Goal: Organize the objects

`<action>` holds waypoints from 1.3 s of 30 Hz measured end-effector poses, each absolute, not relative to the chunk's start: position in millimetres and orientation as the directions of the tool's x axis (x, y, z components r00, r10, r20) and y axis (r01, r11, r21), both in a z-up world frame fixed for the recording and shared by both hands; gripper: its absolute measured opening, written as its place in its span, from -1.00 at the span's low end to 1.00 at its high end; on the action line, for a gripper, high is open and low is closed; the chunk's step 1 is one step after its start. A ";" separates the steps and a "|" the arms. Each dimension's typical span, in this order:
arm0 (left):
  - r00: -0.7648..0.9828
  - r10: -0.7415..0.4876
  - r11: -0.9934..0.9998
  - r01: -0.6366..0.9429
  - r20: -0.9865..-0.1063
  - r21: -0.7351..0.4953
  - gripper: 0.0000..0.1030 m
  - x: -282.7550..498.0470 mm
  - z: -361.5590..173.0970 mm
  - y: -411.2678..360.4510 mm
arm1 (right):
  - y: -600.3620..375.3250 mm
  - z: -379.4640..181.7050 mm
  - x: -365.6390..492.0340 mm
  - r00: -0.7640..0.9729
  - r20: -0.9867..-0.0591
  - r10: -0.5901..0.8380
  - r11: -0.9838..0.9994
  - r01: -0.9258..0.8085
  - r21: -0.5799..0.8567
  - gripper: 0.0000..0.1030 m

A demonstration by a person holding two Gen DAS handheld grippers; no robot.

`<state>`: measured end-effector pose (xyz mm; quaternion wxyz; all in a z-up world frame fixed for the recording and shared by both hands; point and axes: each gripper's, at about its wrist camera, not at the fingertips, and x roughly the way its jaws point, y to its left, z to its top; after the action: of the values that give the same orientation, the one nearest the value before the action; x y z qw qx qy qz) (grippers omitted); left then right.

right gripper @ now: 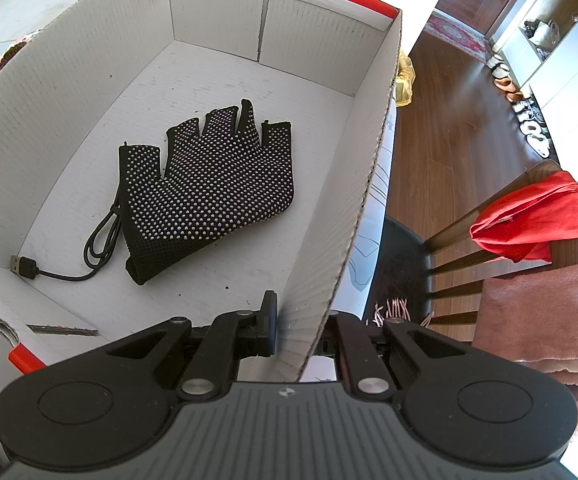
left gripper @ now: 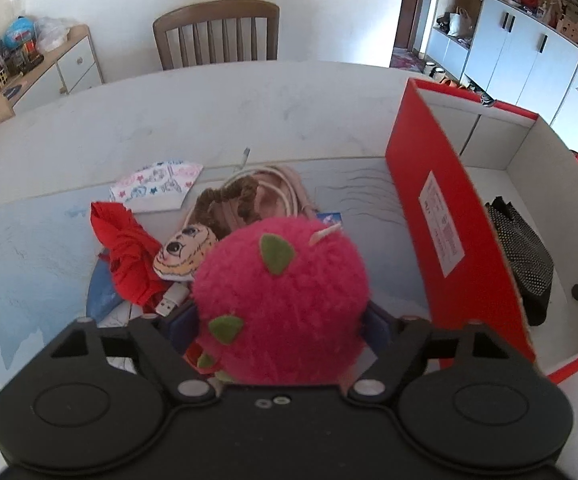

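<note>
While right tool clamps box wall, left tool straddles pink plush, jaws partly closed; box lies right.

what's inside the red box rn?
Inside the red box: a black dotted fingerless glove and a black USB cable, partly under the glove. Anything else beneath the glove is hidden.

Glove and cable in box, plush left of box on table
</note>
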<state>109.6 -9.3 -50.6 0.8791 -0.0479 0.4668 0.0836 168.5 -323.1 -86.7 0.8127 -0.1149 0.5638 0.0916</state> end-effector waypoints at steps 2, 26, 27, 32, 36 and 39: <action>0.554 0.101 0.980 -0.197 -0.826 -0.012 0.47 108.8 -44.2 -9.6 | -323.7 -86.5 167.9 0.348 -0.937 0.019 0.957 -0.279 -0.084 -0.80; 0.684 -0.079 0.996 0.078 -0.726 -0.034 0.47 149.7 45.3 -96.5 | -323.2 -86.5 167.9 0.347 -0.938 0.019 0.957 -0.276 -0.083 -0.80; 0.682 -0.085 0.995 0.092 -0.727 -0.031 0.47 154.0 44.8 -102.7 | -323.0 -86.8 168.4 0.346 -0.938 0.019 0.958 -0.276 -0.082 -0.80; 0.656 -0.116 0.990 0.141 -0.746 -0.029 0.47 174.1 35.2 -127.5 | -320.5 -86.9 169.1 0.343 -0.939 0.020 0.956 -0.280 -0.082 -0.80; 0.637 -0.123 0.984 0.176 -0.761 -0.012 0.47 188.2 25.5 -145.1 | -319.9 -86.6 170.9 0.342 -0.939 0.024 0.956 -0.282 -0.078 -0.80; 0.624 -0.130 0.980 0.197 -0.771 -0.006 0.47 199.1 18.7 -155.1 | -320.2 -86.4 171.1 0.341 -0.940 0.028 0.957 -0.282 -0.073 -0.80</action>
<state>199.1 -155.1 18.7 0.9001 0.0394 0.4242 -0.0908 171.1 -320.2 -86.4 0.8111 -0.1119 0.5661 0.0956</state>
